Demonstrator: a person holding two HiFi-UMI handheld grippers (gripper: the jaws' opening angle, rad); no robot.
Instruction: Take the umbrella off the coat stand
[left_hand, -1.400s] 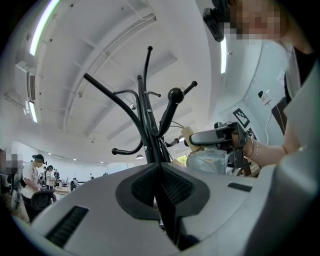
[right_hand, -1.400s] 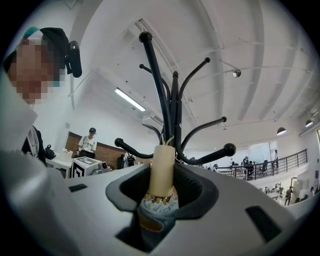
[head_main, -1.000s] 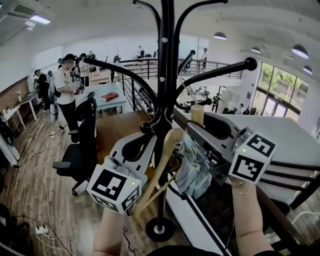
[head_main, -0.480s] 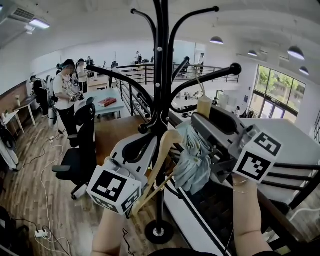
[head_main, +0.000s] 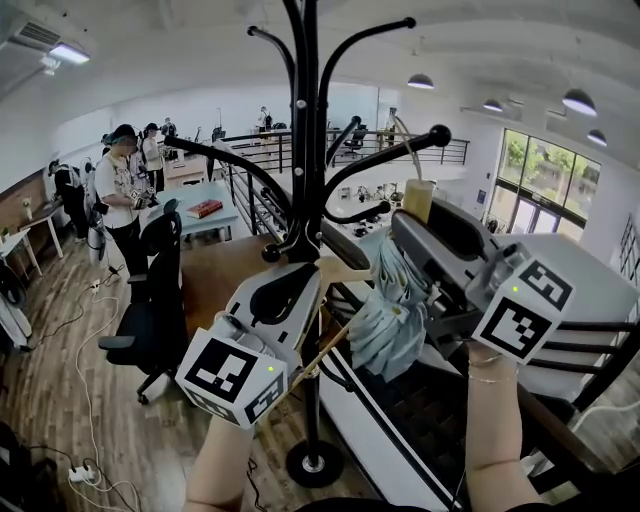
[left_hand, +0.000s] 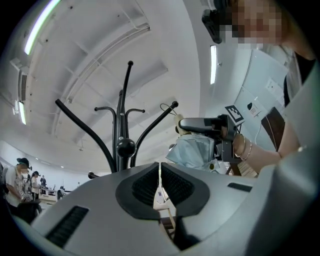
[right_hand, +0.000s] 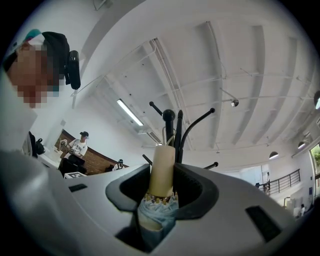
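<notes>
A black coat stand (head_main: 305, 190) with curved arms rises in front of me. My right gripper (head_main: 418, 228) is shut on the folded pale-blue umbrella (head_main: 388, 320), pressing on its cream handle (right_hand: 162, 170). The umbrella hangs right of the pole, below a knobbed arm (head_main: 437, 135). A thin strap (head_main: 402, 145) rises from the handle beside that arm. My left gripper (head_main: 300, 280) sits low at the pole's left, its jaws almost together on the thin wire hook of a wooden hanger (head_main: 322, 358), which dangles beneath it. From the left gripper (left_hand: 160, 185) view, the umbrella (left_hand: 192, 152) shows to the right.
A black railing (head_main: 265, 185) and a stairwell (head_main: 420, 410) lie behind the stand's base (head_main: 314, 465). A white table (head_main: 590, 290) is at the right. An office chair (head_main: 150, 300), cables on the wooden floor and several people (head_main: 125, 190) are at the left.
Both grippers have risen. The right one has carried the umbrella up and to the right, away from the pole. The hanger has come up with the left gripper.
</notes>
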